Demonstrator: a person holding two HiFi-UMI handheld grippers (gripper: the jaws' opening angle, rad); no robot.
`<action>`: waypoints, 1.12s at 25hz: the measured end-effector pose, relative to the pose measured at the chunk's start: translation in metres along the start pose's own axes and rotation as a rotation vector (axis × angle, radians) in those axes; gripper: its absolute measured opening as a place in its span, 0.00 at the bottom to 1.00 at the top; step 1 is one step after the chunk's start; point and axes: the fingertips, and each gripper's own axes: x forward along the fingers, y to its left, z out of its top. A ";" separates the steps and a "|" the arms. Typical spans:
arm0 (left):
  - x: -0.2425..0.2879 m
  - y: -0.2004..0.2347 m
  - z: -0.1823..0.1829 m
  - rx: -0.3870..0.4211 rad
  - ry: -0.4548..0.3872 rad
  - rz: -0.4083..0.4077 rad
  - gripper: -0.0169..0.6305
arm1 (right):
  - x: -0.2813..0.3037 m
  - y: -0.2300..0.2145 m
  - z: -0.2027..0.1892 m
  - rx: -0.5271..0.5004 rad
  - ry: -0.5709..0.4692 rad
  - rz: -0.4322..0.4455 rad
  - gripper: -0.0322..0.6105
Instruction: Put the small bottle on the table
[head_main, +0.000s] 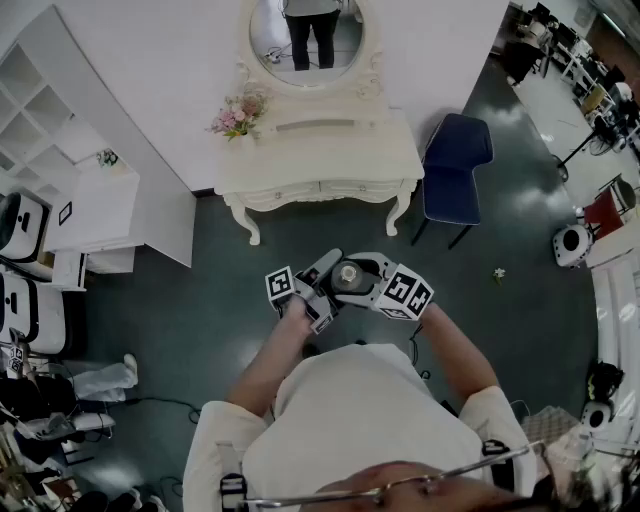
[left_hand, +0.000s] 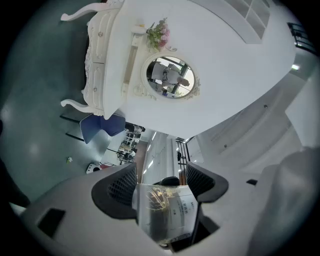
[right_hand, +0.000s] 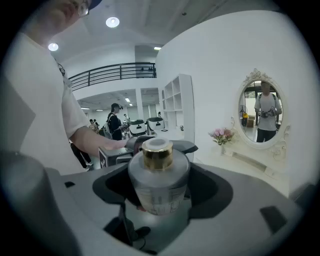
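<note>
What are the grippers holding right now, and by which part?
The small bottle, in mid-air: the right gripper clamps its body below the gold cap, and the left gripper grips the labelled side.

Bottle (right_hand: 159, 185): frosted, translucent body, glass or plastic not distinguishable. Cap (right_hand: 157, 152): polished gold metal look with a paler matt top. Label (left_hand: 182, 210): pale, paper-like, with shiny gold print. Left gripper (left_hand: 161, 182) and right gripper (right_hand: 159, 165): smooth matt grey plastic shells. Pads (left_hand: 122, 187): black with a fine grid texture. Table (head_main: 320, 150): white, carved, satin paint. Mirror (head_main: 305, 30): reflective glass. Floor (head_main: 180, 320): dark, glossy, with lamp glare. Shirt (head_main: 360, 430): white cloth. Chair (head_main: 455, 165): matt blue.
</note>
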 end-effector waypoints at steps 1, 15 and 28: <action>0.000 0.001 0.001 0.000 0.000 0.001 0.50 | 0.001 0.000 0.000 0.000 0.001 0.000 0.58; -0.008 0.000 0.001 -0.006 -0.003 0.002 0.50 | 0.006 0.005 0.001 -0.001 0.021 -0.003 0.58; -0.039 -0.011 0.019 -0.023 0.039 0.008 0.50 | 0.042 0.018 0.012 0.024 0.010 -0.038 0.58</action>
